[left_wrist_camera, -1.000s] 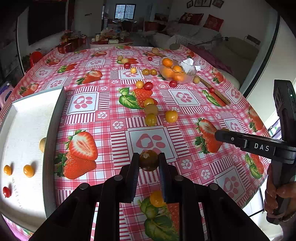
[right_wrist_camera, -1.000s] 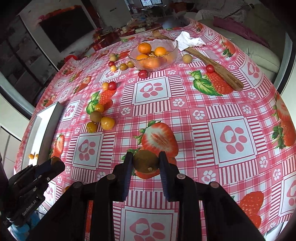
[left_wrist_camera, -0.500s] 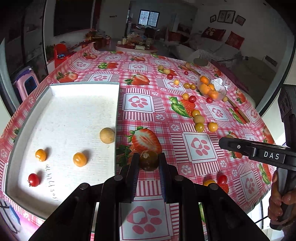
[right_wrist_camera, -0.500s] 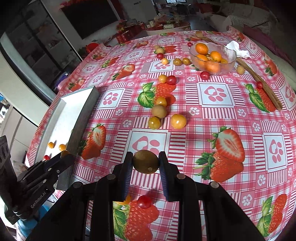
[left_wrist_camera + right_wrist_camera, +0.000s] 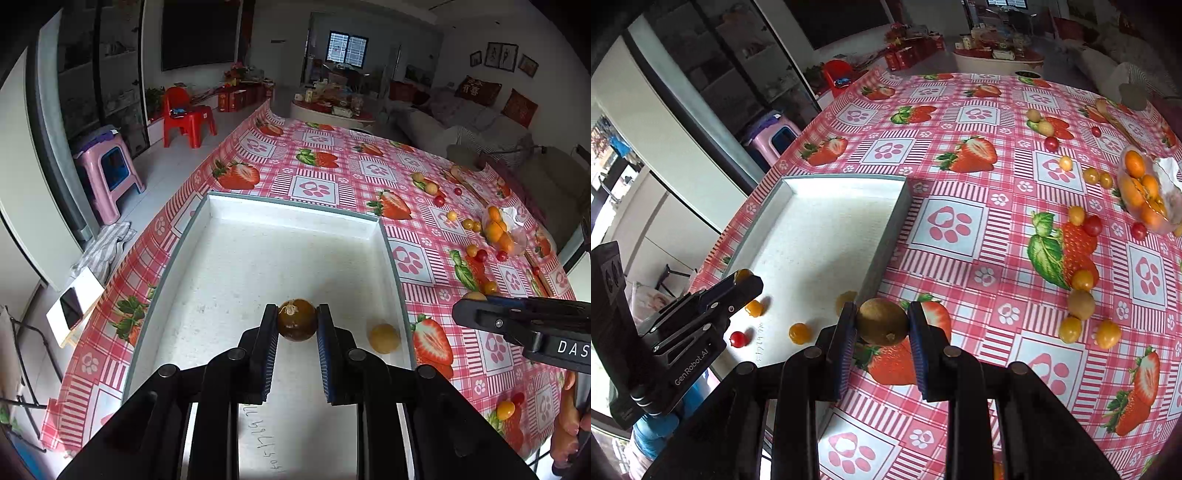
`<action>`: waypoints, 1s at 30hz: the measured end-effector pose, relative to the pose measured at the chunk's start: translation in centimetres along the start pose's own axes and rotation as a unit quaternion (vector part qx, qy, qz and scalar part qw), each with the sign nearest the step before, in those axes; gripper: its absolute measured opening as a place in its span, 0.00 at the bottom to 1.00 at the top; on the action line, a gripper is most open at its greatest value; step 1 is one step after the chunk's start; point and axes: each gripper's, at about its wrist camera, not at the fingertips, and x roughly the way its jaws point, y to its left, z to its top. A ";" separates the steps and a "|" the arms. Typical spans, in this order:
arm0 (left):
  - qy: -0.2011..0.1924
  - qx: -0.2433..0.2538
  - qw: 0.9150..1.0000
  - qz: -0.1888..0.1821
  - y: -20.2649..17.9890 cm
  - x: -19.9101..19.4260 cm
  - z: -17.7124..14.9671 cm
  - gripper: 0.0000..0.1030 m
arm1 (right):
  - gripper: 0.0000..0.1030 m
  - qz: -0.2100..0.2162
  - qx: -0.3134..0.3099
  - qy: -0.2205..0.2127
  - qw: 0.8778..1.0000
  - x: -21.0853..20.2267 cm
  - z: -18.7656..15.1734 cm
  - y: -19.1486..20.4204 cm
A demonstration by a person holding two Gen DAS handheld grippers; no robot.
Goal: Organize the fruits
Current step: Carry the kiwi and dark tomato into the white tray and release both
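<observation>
Tongs – left point(image 5: 297, 325) gripping brown fruit point(image 5: 297, 319), now over tray point(image 5: 291, 216); right point(image 5: 882, 325) gripping kiwi point(image 5: 882, 322).

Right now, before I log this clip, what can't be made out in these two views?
- Left wrist view: the white tray near end and its small fruits sit behind the left gripper, which grips a dark brown fruit.
- Right wrist view: the tray's near corner is behind the right gripper, shut on a kiwi-like fruit.
- Both views: the handwriting on the tray floor is too small to read.
</observation>
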 end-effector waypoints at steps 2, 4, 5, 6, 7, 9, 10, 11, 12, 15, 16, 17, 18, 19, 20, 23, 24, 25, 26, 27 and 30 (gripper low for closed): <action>0.008 -0.008 1.000 0.008 1.1 0.9 0.7 0.21 | 0.30 0.005 -0.011 0.007 1.000 1.1 1.2 1.3; 0.016 -0.011 1.000 0.016 2.0 1.9 1.2 0.21 | 0.30 0.004 -0.022 0.015 1.000 2.5 2.3 2.3; 0.024 -0.012 0.999 0.020 2.3 2.5 1.4 0.21 | 0.30 0.004 -0.028 0.019 0.999 3.2 2.8 2.8; 0.031 -0.014 0.999 0.022 2.5 3.1 1.6 0.21 | 0.30 0.002 -0.032 0.024 0.999 4.0 3.2 3.2; 0.037 -0.016 0.999 0.022 2.7 3.7 1.7 0.21 | 0.30 0.000 -0.036 0.029 0.999 4.7 3.5 3.5; 0.050 -0.016 0.998 0.029 2.9 4.7 1.7 0.21 | 0.30 -0.004 -0.040 0.041 0.998 6.2 4.1 3.8; 0.055 -0.017 0.998 0.030 3.0 5.1 1.8 0.21 | 0.30 -0.005 -0.041 0.046 0.998 6.8 4.3 3.9; 0.060 -0.017 0.998 0.030 3.0 5.5 1.7 0.21 | 0.30 -0.007 -0.042 0.051 0.998 7.4 4.5 4.0; 0.065 -0.018 0.997 0.032 3.0 5.8 1.6 0.21 | 0.30 -0.008 -0.042 0.054 0.998 7.9 4.7 4.0; 0.075 -0.014 0.996 0.037 3.0 6.5 1.5 0.21 | 0.30 -0.013 -0.045 0.063 0.997 9.1 5.1 3.9; 0.077 -0.012 0.996 0.038 3.0 6.6 1.5 0.21 | 0.30 -0.015 -0.047 0.067 0.997 9.5 5.1 3.9; 0.078 -0.010 0.996 0.040 3.0 6.7 1.4 0.21 | 0.30 -0.017 -0.049 0.070 0.996 9.9 5.1 3.9; 0.080 -0.008 0.996 0.042 3.0 6.8 1.4 0.21 | 0.30 -0.019 -0.050 0.073 0.996 10.3 5.1 3.9; 0.082 -0.008 0.996 0.042 3.1 6.9 1.3 0.21 | 0.30 -0.019 -0.050 0.077 0.996 10.6 5.1 3.9; 0.082 -0.009 0.996 0.043 3.2 6.9 1.2 0.21 | 0.30 -0.019 -0.051 0.080 0.995 10.9 5.1 4.0; 0.084 -0.009 0.995 0.044 3.3 7.0 1.2 0.21 | 0.30 -0.026 -0.066 0.078 0.994 11.4 5.0 4.6; 0.086 -0.007 0.995 0.045 3.3 7.0 1.2 0.21 | 0.30 -0.026 -0.069 0.080 0.994 11.6 5.0 4.7; 0.089 -0.004 0.995 0.047 3.2 7.0 1.2 0.23 | 0.30 -0.025 -0.071 0.083 0.994 11.9 5.0 4.8; 0.089 -0.001 0.995 0.048 3.2 7.1 1.2 0.24 | 0.31 -0.027 -0.074 0.079 0.994 11.9 5.0 5.0; 0.091 0.001 0.995 0.045 3.0 7.1 1.3 0.29 | 0.35 -0.026 -0.076 0.081 0.994 11.9 5.0 5.0; 0.088 0.002 0.993 0.073 3.1 7.0 1.3 0.66 | 0.42 -0.014 -0.065 0.082 0.994 11.7 5.2 4.8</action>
